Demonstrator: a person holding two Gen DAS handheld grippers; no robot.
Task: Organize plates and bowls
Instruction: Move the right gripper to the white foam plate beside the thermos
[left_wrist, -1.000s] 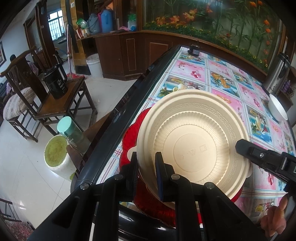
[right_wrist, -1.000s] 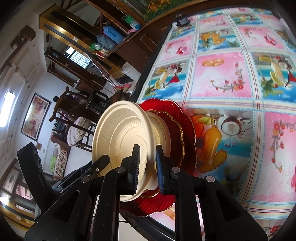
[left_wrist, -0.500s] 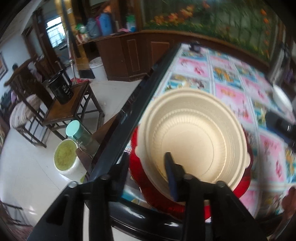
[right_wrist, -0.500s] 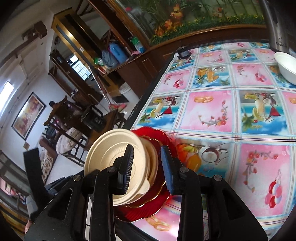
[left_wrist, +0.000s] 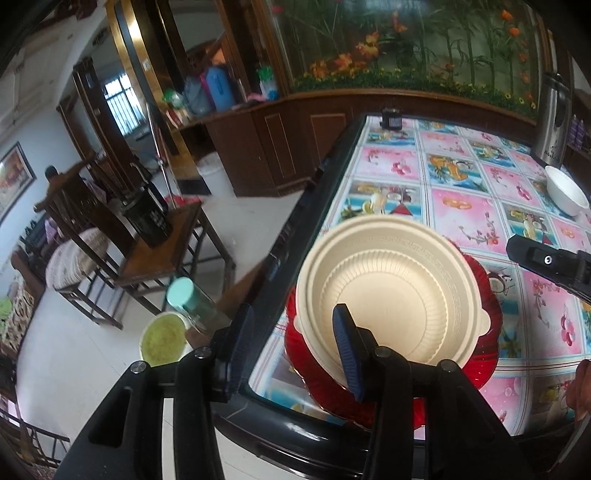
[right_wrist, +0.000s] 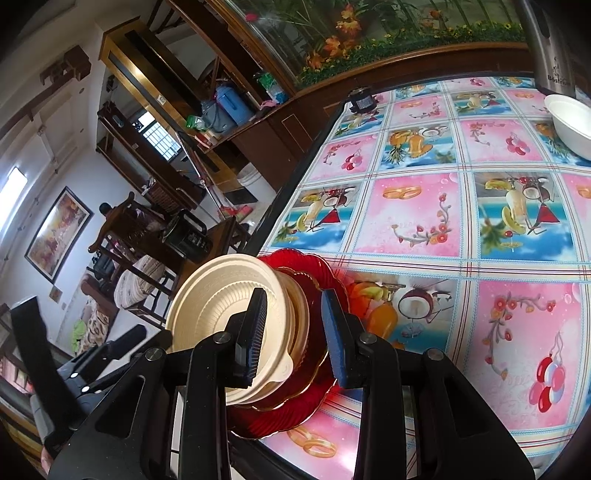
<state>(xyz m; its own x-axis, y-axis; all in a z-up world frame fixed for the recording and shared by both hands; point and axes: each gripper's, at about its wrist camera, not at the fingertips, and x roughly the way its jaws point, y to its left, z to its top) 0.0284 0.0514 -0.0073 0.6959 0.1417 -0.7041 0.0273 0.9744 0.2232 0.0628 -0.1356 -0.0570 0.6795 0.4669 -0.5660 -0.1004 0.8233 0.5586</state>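
Cream bowls (left_wrist: 391, 295) sit nested on a stack of red plates (left_wrist: 484, 332) at the near corner of the table (left_wrist: 458, 218), right by its dark edge. The left gripper (left_wrist: 295, 339) hovers in front of them with its jaws opening; its right finger (left_wrist: 347, 343) lies over the near rim of the top bowl and its left finger hangs out past the table edge, and neither pad presses on anything. From the right wrist view, the right gripper (right_wrist: 293, 332) stands partly open, its jaws straddling the side of the bowls; the pads appear to stand clear of the rim, though the fisheye angle makes contact hard to rule out. Its left finger (right_wrist: 255, 332) overlaps the inside of the top bowl, and the right one lies over the red plates (right_wrist: 314, 369). Well beyond both grippers, far to the right, a white bowl (right_wrist: 572, 122) rests beside a steel kettle (right_wrist: 550, 48). A small black object (left_wrist: 391, 118) sits at the table's far end.
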